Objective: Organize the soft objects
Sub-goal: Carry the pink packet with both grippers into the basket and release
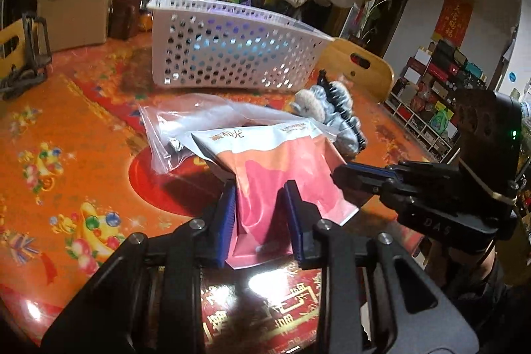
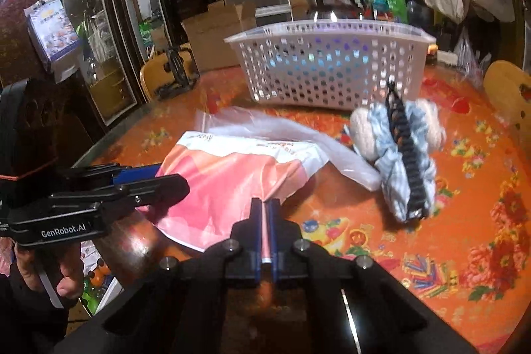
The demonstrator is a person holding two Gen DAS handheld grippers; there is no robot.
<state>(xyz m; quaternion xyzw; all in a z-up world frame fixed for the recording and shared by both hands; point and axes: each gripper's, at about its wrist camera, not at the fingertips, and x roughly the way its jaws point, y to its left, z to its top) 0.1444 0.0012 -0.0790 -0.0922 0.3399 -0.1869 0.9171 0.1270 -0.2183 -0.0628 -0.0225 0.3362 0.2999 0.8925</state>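
At centre frame, the left gripper [image 1: 262, 214] pinches the pink pouch [image 1: 282, 175] with fingers partly closed; the right gripper [image 2: 264, 221] clamps its edge nearly shut. Upper centre stands the white basket [image 1: 232, 52]; right, apparently a fluffy hair claw [image 2: 401, 155].

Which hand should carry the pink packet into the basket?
Probably the left gripper: its fingers straddle the middle of the pink packet, with the white basket straight ahead. The right gripper only pinches the packet's edge.
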